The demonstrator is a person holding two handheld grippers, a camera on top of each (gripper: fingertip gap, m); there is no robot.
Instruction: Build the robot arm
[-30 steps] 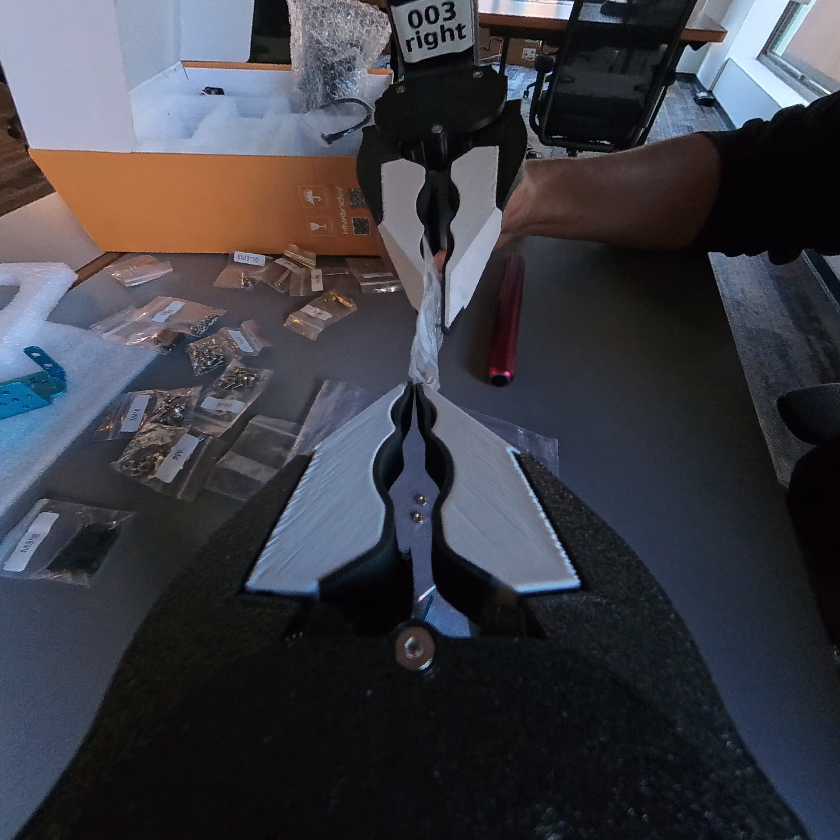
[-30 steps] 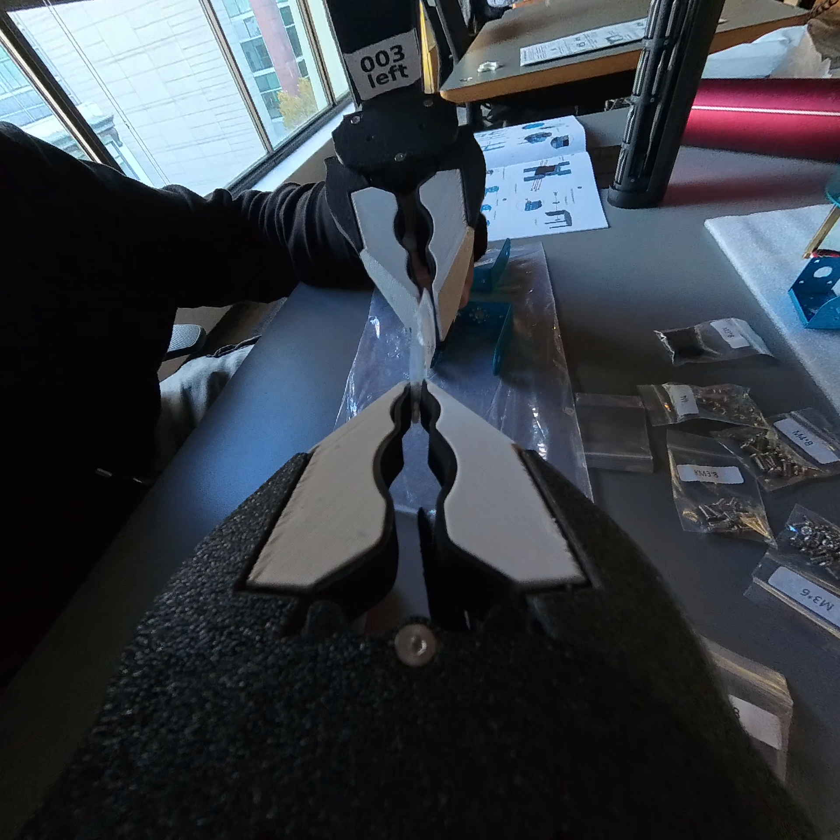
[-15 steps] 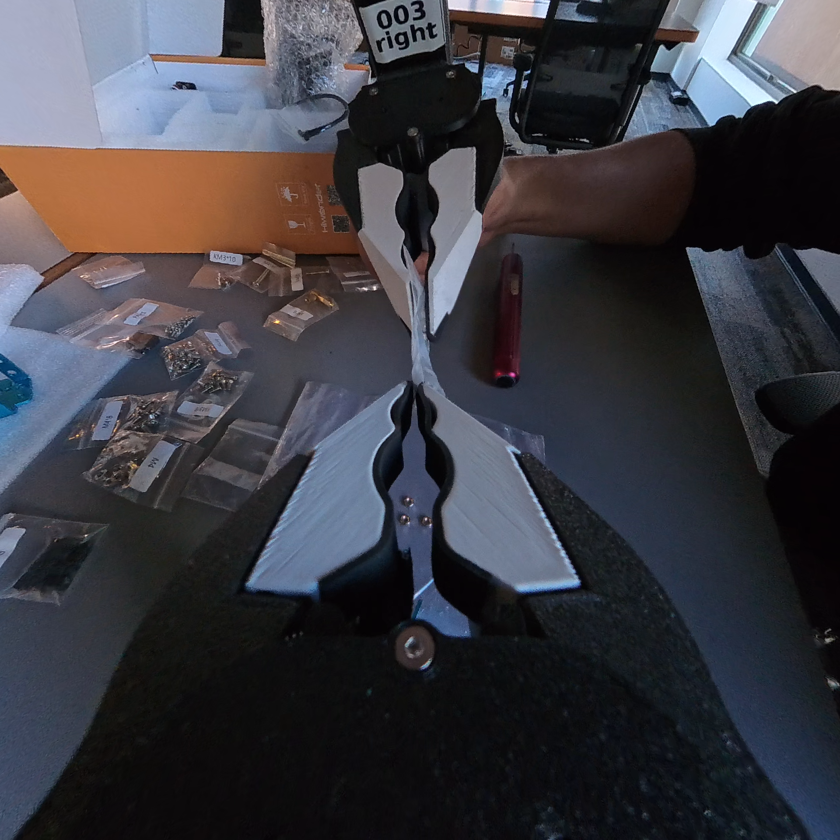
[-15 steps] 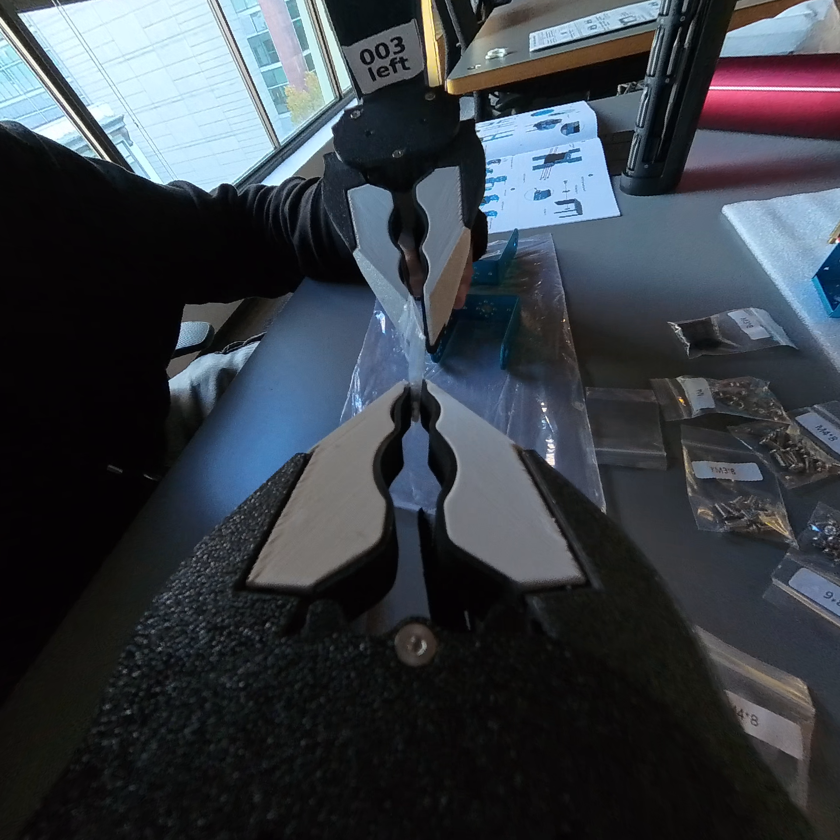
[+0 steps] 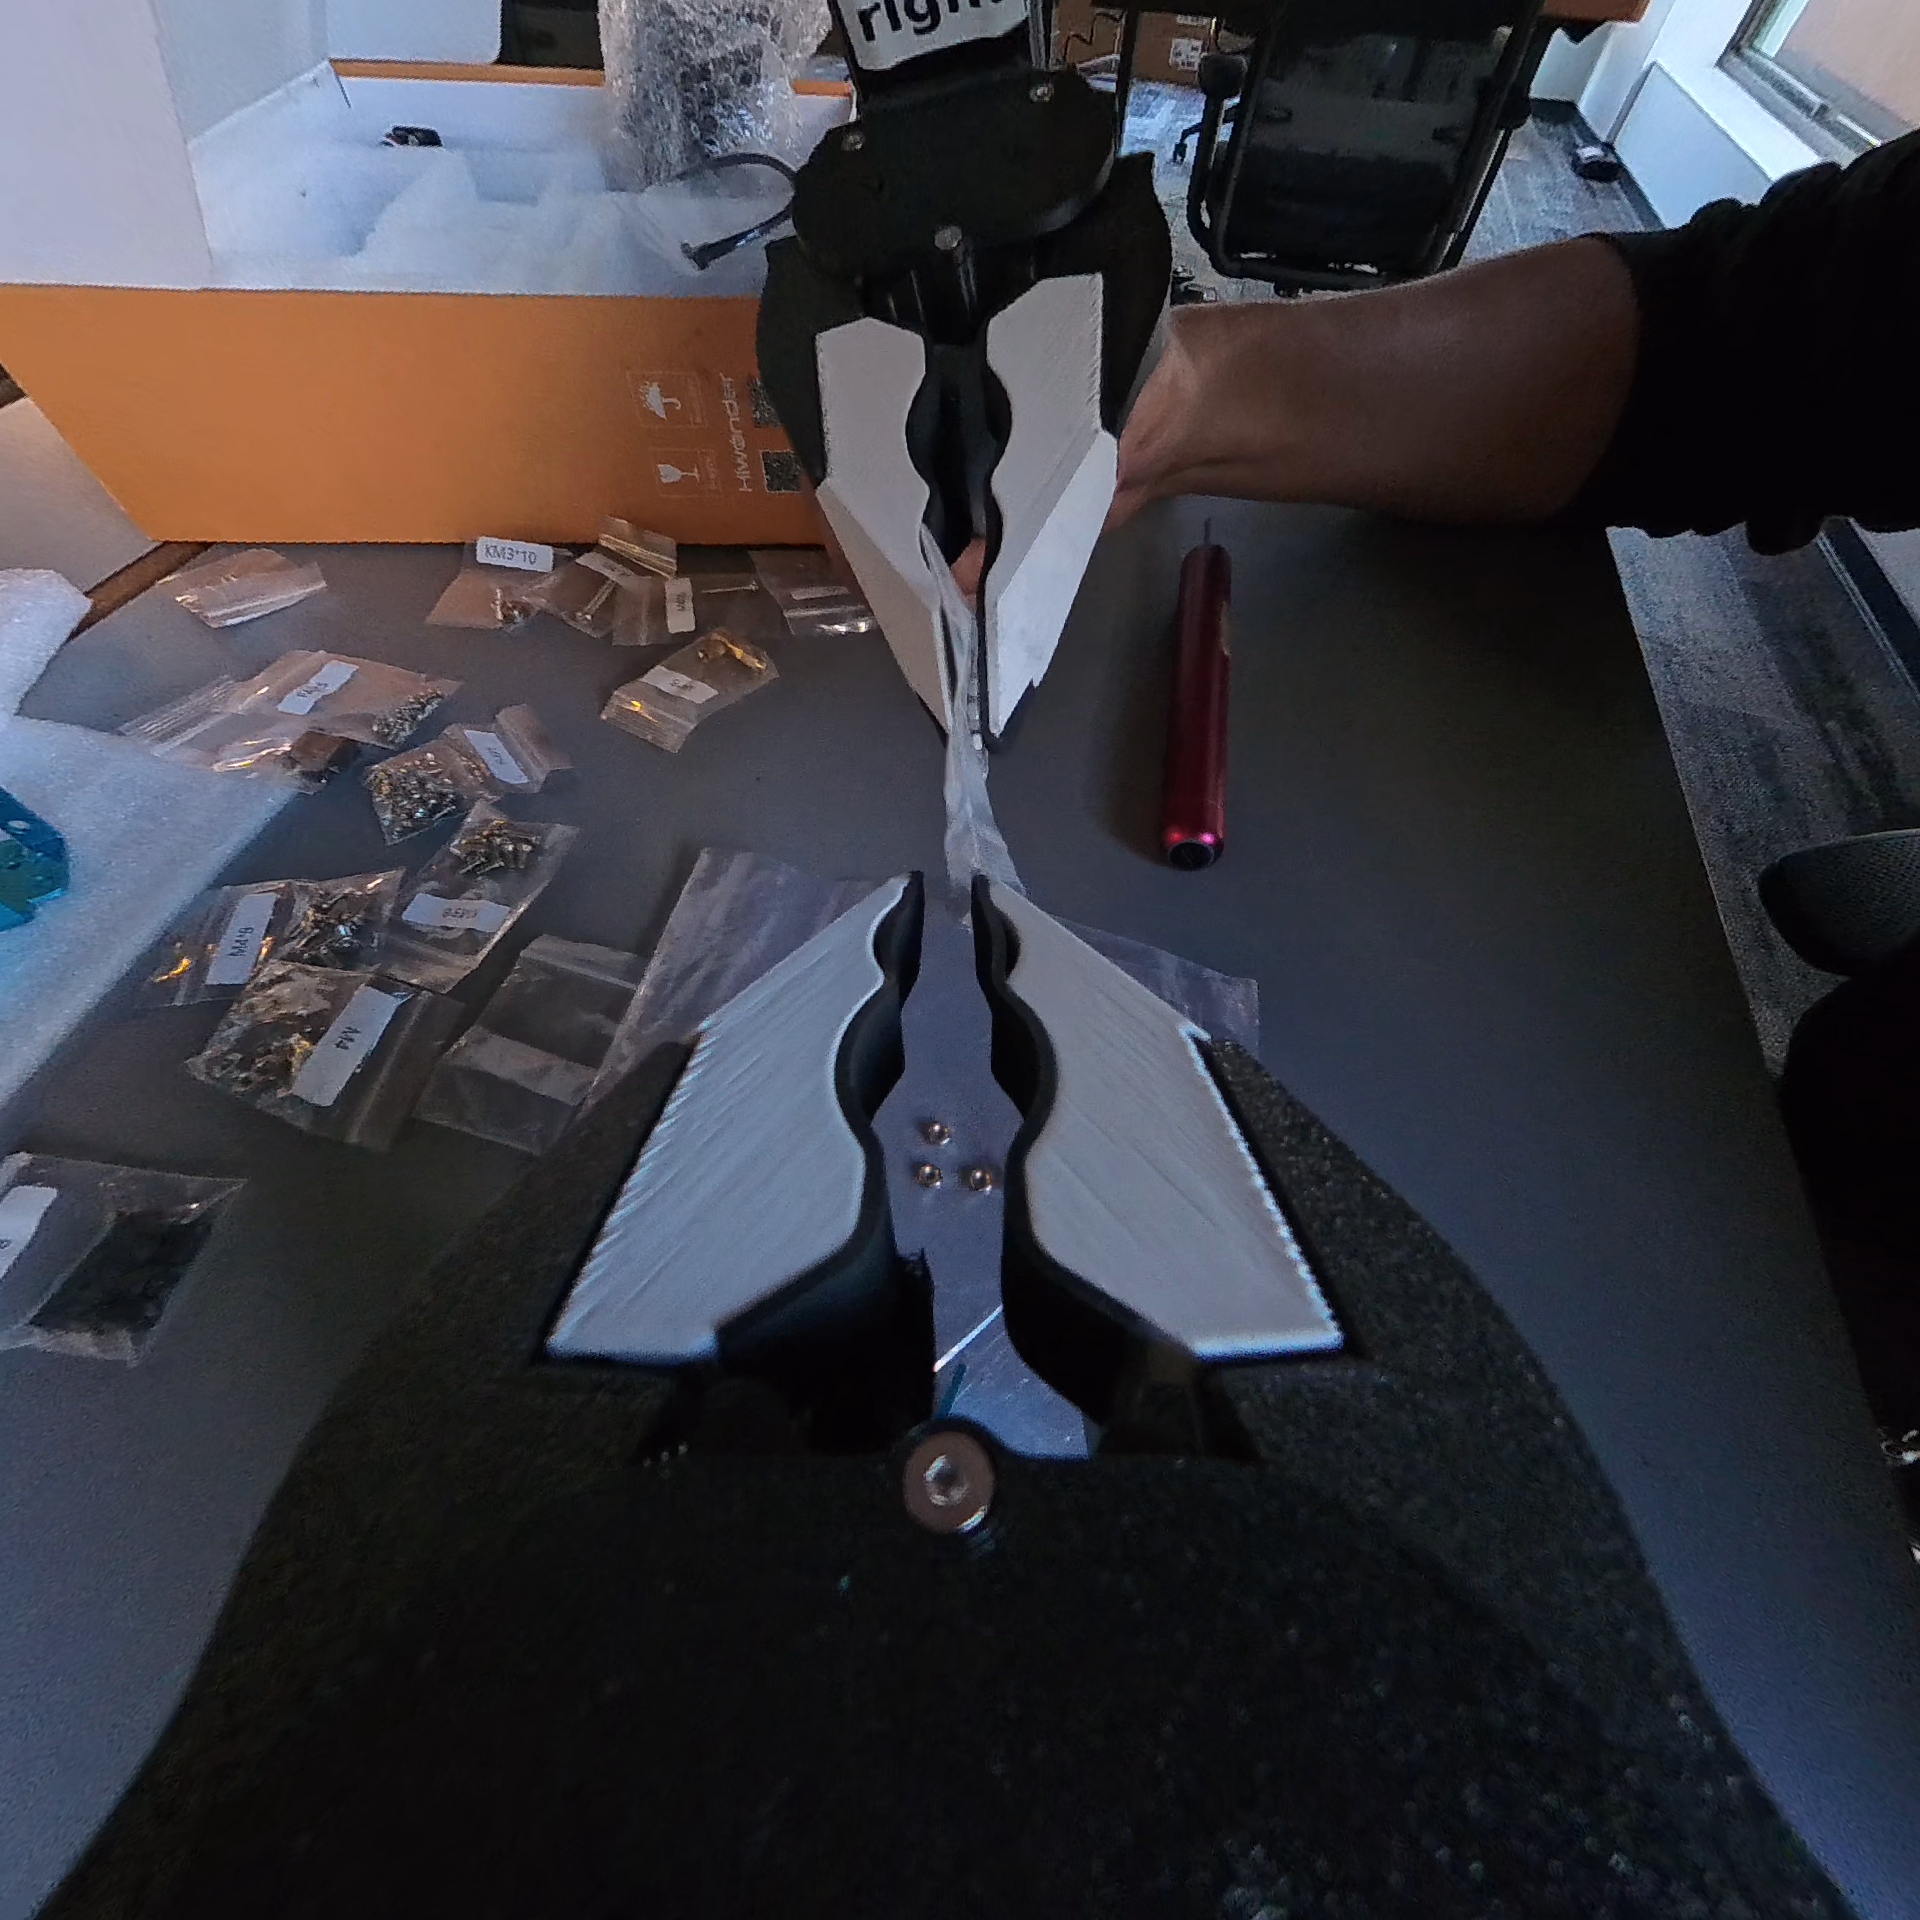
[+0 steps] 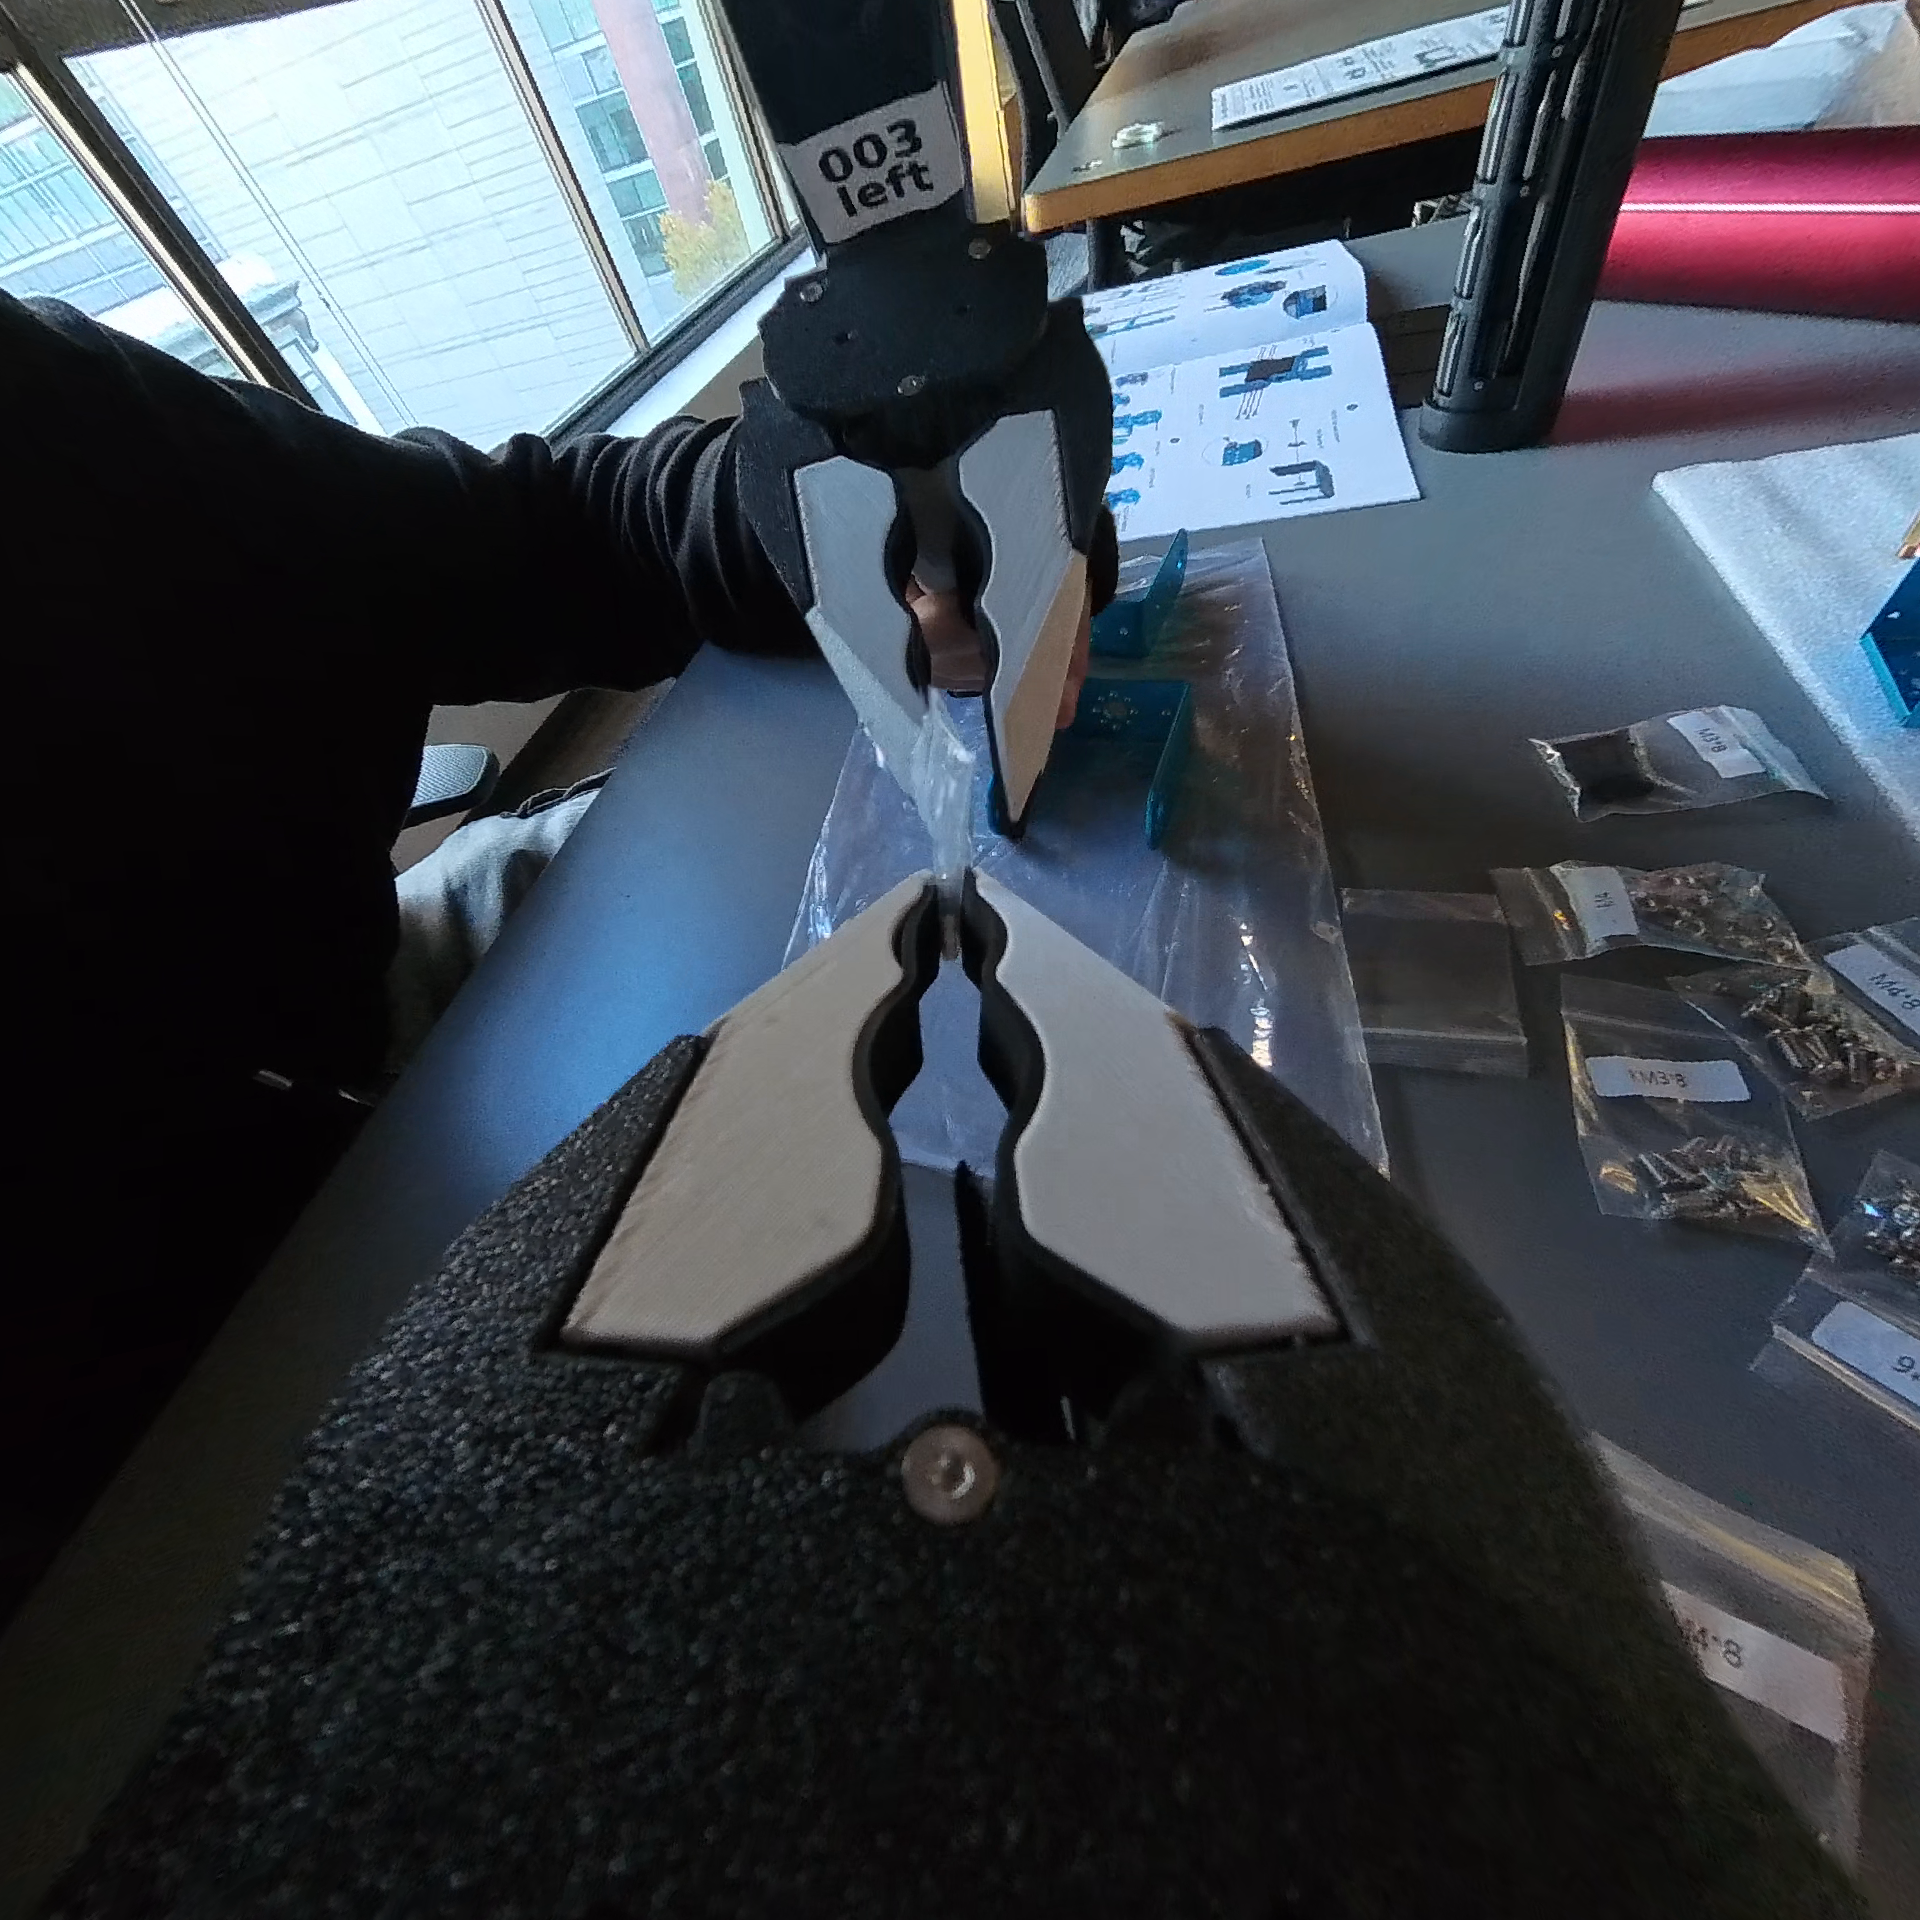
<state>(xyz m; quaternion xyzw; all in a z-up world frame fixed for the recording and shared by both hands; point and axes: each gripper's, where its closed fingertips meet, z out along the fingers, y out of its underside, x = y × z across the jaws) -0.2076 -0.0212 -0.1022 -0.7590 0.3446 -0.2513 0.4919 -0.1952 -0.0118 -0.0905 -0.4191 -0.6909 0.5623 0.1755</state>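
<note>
My two grippers face each other above a dark table [image 5: 1455,1039]. A small twisted clear plastic bag [image 5: 964,821] stretches between them. My right gripper [image 6: 948,883] is shut on one end of it; it also shows in the left wrist view [image 5: 977,727]. My left gripper [image 5: 948,888] is open by a narrow gap, and the bag's other end rests against one fingertip [image 6: 914,707]. Three small metal nuts [image 5: 945,1153] show through the gap between the left fingers, on a large clear plastic sheet [image 6: 1195,935] lying on the table below.
Blue metal brackets [image 6: 1132,727] stand on the clear sheet. Several small bags of screws [image 5: 416,769] lie to the left, and a red cylindrical tool [image 5: 1200,707] to the right. An orange box [image 5: 364,416] stands behind. White foam [image 5: 104,831], an open booklet [image 6: 1247,416] and a black column [image 6: 1507,260] are nearby. The tips of both grippers are at nearly the same place.
My left gripper's jaws have parted slightly from a shut grip on the bag. The right gripper stays shut on the bag and now appears closer and higher in the left view.
</note>
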